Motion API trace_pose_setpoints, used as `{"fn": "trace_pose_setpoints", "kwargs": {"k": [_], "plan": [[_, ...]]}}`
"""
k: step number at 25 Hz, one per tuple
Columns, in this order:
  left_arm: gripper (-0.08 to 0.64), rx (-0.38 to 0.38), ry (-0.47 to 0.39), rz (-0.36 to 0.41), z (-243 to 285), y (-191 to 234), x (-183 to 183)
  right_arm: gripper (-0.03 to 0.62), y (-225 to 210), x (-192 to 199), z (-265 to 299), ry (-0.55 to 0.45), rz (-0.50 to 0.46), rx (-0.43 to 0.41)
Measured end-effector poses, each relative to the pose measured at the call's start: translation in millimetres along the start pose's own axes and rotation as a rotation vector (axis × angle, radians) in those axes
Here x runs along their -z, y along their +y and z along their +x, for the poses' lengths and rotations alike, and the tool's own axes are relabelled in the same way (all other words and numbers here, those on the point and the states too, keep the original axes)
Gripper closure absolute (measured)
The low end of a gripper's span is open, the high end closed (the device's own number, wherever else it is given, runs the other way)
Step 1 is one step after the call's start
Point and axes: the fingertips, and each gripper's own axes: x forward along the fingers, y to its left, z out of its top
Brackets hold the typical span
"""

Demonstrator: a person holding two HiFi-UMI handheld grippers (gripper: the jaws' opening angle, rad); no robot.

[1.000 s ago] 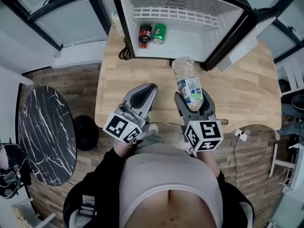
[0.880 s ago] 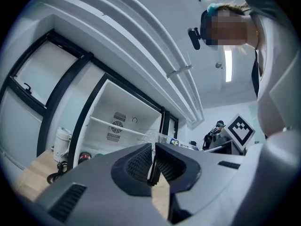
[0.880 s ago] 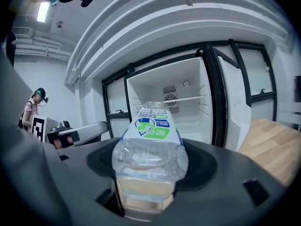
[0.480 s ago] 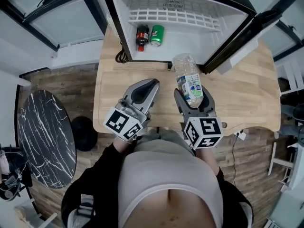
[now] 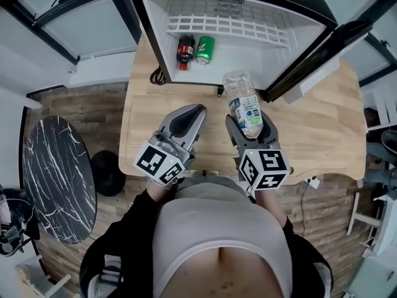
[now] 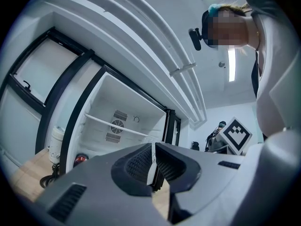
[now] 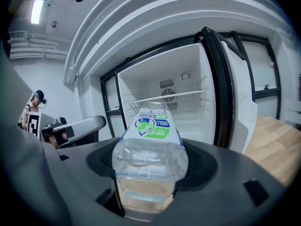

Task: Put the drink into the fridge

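A clear plastic water bottle point(image 5: 244, 102) with a white, green and blue label lies lengthwise between the jaws of my right gripper point(image 5: 249, 124), which is shut on it; its far end points at the open fridge point(image 5: 236, 5). Seen from the right gripper view, the bottle point(image 7: 151, 149) fills the middle and the white fridge point(image 7: 174, 102) interior stands straight ahead. My left gripper point(image 5: 186, 121) hovers over the wooden table point(image 5: 310, 129) beside it, jaws shut on nothing. The left gripper point(image 6: 154, 163) shows closed ribbed pads.
Inside the fridge at the left stand a dark cola bottle point(image 5: 185, 49) and a green can point(image 5: 204, 48). The fridge door point(image 5: 316, 54) swings open to the right. A wire shelf point(image 5: 229, 25) sits at the back. A black marble round table point(image 5: 56, 179) stands left.
Both grippers and the bottle have edged slightly forward toward the fridge, and the view has shifted a little. Grips are unchanged.
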Motion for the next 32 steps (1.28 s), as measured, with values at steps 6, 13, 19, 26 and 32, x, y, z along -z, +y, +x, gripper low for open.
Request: {"fn": "trace_pose_setpoints", "kwargs": {"k": [6,13,19,26,32], "plan": [[0.531,-0.045,0.019,-0.012,-4,10,11,0.25,-9,14,21,0.036,0.008,-0.012],[0.531,-0.086,0.049,-0.031,-6,21,27,0.252,-21,29,56,0.064,0.018,-0.018],[0.531,-0.127,0.068,-0.046,-16,33,36,0.25,-27,42,84,0.094,0.023,-0.017],[0.531,-0.126,0.061,-0.041,-14,39,38,0.25,-39,56,115,0.118,0.039,0.007],[0.531,-0.146,0.075,-0.041,-16,46,43,0.251,-46,68,137,0.141,0.04,0.027]]}}
